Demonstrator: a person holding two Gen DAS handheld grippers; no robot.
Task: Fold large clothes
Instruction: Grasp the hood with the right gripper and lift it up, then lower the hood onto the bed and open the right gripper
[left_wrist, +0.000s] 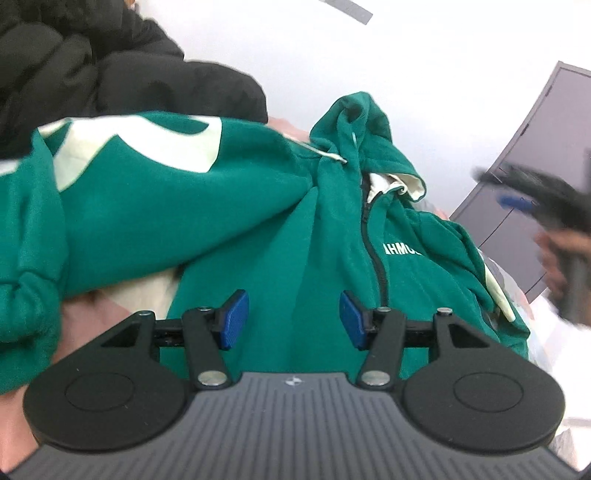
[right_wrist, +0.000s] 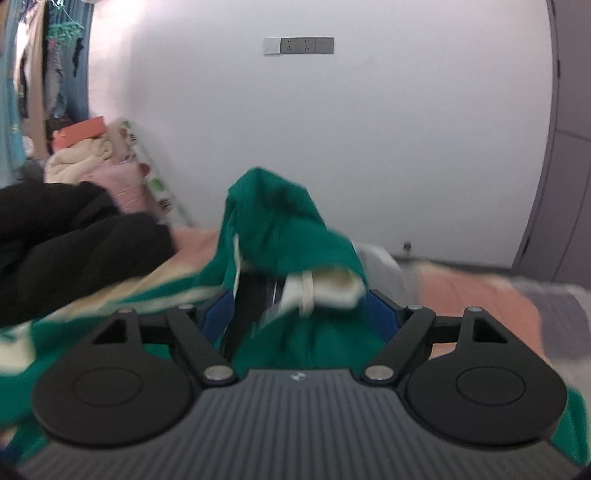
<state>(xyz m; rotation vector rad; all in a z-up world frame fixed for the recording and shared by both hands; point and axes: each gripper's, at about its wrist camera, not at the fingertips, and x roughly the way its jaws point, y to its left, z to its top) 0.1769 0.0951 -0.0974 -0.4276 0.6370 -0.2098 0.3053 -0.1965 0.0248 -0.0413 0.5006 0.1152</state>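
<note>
A green zip hoodie (left_wrist: 280, 229) with white chest lettering lies spread on a pink surface. Its hood (left_wrist: 354, 122) points away from me, and a sleeve with cream patches (left_wrist: 140, 155) is folded across the body. My left gripper (left_wrist: 294, 319) hovers open just over the lower front, with nothing between its blue pads (left_wrist: 236, 319). The right gripper (left_wrist: 546, 199) shows blurred at the right edge, held by a hand. In the right wrist view the right gripper (right_wrist: 301, 310) stands wide, and bunched hood fabric (right_wrist: 280, 229) with a cream lining sits loosely between its jaws.
A black padded jacket (left_wrist: 110, 66) lies at the far left, beside the sleeve. Behind it is a pile of pale clothes (right_wrist: 96, 162). A white wall with sockets (right_wrist: 299, 45) stands behind, with grey cabinet panels (right_wrist: 569, 184) to the right. Pink bedding (right_wrist: 476, 295) extends rightward.
</note>
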